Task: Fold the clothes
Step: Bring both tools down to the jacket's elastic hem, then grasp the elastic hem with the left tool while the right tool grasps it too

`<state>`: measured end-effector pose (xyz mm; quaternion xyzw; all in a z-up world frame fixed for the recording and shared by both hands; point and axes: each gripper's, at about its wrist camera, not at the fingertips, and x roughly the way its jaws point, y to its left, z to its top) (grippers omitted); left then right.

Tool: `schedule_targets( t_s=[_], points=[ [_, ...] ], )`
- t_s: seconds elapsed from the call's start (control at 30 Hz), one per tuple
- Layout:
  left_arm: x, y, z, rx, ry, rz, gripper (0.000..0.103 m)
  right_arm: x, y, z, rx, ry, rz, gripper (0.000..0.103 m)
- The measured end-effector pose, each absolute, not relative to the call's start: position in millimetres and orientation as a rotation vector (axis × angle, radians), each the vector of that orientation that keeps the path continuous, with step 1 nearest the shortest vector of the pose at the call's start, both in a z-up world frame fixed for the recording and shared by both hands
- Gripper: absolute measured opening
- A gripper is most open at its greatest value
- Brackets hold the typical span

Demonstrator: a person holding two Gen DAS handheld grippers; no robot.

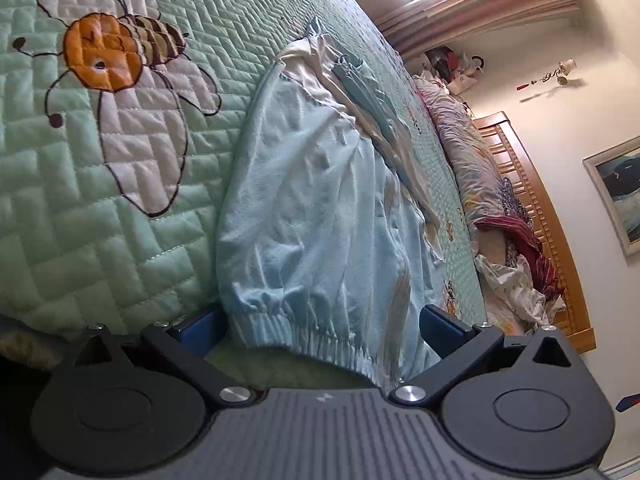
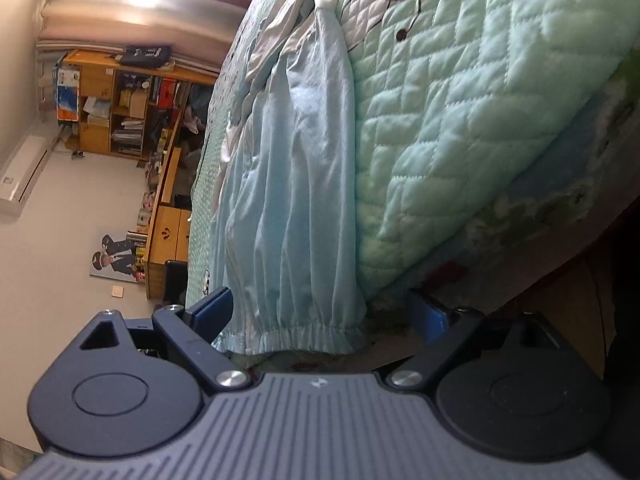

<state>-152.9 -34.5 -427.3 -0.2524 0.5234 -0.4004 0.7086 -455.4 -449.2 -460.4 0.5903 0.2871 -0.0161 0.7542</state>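
Both hand-held grippers [image 1: 320, 324] [image 2: 320, 316] wide – astride jacket [image 1: 320, 208] hem.

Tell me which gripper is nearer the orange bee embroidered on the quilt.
Probably left. The left gripper straddles the light blue garment's ribbed hem with the orange bee nearby; the right gripper sees it farther off.

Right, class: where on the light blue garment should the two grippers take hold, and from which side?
Grip the elastic ribbed hem of the light blue garment, one gripper near each corner. It is the nearest edge, lying by the quilt's border. Both open grippers, left and right, already straddle it from the bedside.
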Motion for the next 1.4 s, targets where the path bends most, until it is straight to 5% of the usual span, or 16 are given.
schedule_targets(
  t_s=[0.33,0.43,0.57,0.73,0.8,0.93,1.0,1.13,1.4],
  points=[
    [-158.0,-44.1,-427.9,-0.502,1.138,-0.895,0.078,-451.4,-444.9,-462.5,1.248,0.658,-0.056,0.077],
    [-156.8,-42.9,-430.1,-0.5,1.134,-0.889,0.065,-448.6,-442.2,-459.8,1.231,0.665,-0.056,0.074],
    [-155.0,-38.6,-434.1,-0.495,1.138,-0.862,0.043,-445.8,-440.2,-460.7,1.207,0.697,-0.067,0.055],
    [-154.8,-37.2,-435.9,-0.499,1.136,-0.849,0.045,-445.2,-435.0,-459.6,1.193,0.717,-0.063,0.046],
    [-155.2,-37.5,-435.7,-0.493,1.133,-0.845,0.051,-443.7,-432.5,-458.2,1.18,0.724,-0.063,0.031],
    [-156.0,-38.1,-435.4,-0.481,1.126,-0.835,0.056,-443.7,-429.1,-450.8,1.155,0.716,-0.053,0.021],
    [-156.4,-38.4,-435.2,-0.475,1.123,-0.83,0.051,-444.4,-426.3,-446.4,1.145,0.709,-0.052,0.019],
    [-157.3,-39.0,-434.8,-0.463,1.117,-0.82,0.013,-447.5,-423.6,-438.3,1.145,0.67,-0.049,0.017],
    [-162.0,-38.0,-415.2,-0.494,1.022,-0.849,0.009,-452.4,-433.7,-413.3,1.198,0.521,-0.018,0.015]
  ],
)
